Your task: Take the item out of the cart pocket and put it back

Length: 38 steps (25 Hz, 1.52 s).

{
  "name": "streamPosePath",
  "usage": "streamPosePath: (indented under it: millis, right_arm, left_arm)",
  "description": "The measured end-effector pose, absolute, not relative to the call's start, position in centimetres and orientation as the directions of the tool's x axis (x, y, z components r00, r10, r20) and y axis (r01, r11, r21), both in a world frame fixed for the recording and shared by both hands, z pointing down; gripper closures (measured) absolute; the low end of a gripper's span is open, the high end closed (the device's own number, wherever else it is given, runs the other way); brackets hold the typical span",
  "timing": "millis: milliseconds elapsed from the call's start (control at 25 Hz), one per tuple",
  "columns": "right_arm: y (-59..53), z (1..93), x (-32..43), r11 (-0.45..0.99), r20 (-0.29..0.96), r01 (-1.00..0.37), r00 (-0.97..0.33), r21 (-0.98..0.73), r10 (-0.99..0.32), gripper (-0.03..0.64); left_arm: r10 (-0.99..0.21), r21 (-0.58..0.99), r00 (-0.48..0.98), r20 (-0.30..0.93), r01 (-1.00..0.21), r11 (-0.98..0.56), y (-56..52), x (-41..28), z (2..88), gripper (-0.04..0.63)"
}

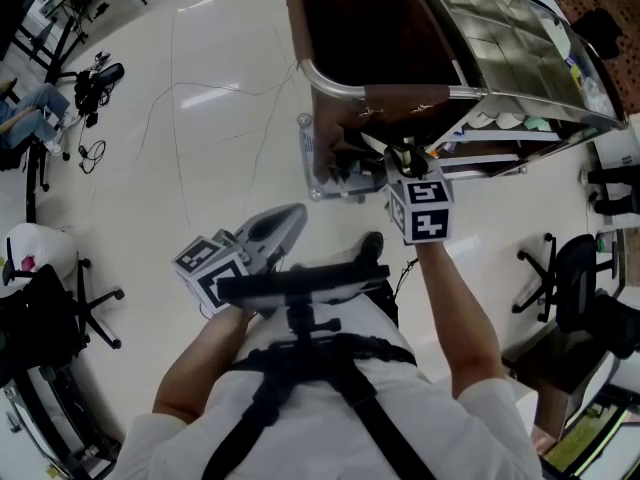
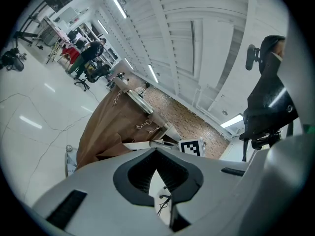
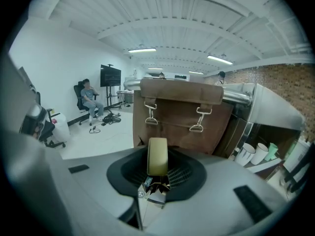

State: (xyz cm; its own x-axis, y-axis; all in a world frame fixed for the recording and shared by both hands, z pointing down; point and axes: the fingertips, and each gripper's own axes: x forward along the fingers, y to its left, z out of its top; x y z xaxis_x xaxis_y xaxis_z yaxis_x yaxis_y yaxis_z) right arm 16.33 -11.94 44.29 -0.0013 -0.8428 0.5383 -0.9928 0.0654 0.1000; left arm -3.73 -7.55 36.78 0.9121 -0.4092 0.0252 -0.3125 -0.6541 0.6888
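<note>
An olive-tan roll (image 3: 157, 154), seen edge-on, stands between the ridged pads of my right gripper (image 3: 157, 173), which is shut on it. In the head view that gripper (image 1: 403, 155) is held just in front of the cart's brown pocket (image 1: 400, 103), below the chrome rail. The right gripper view faces the brown pocket (image 3: 179, 117), whose flap has two straps with metal clasps; the roll is outside it. My left gripper (image 1: 290, 218) hangs low near my body, away from the cart, its jaws together with nothing in them. The left gripper (image 2: 156, 173) looks toward the brown bag (image 2: 106, 132).
The cart (image 1: 520, 48) has a shelf with paper cups (image 3: 251, 154). Office chairs (image 1: 565, 278) stand at right and at left (image 1: 55, 308). Cables (image 1: 180, 98) trail over the glossy floor. A person (image 3: 91, 100) sits on a chair far off.
</note>
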Motion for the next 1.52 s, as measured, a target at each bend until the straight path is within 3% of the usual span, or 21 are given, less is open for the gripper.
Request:
streamPosePath:
  millis: [1520]
  right_arm:
    - [-9.6, 39.4, 15.8, 0.063, 0.455, -0.996, -0.03, 0.056, -0.89, 0.538]
  left_arm:
    - [-0.401, 0.68, 0.916, 0.014, -0.303, -0.668, -7.3, -3.8, 36.2, 0.601]
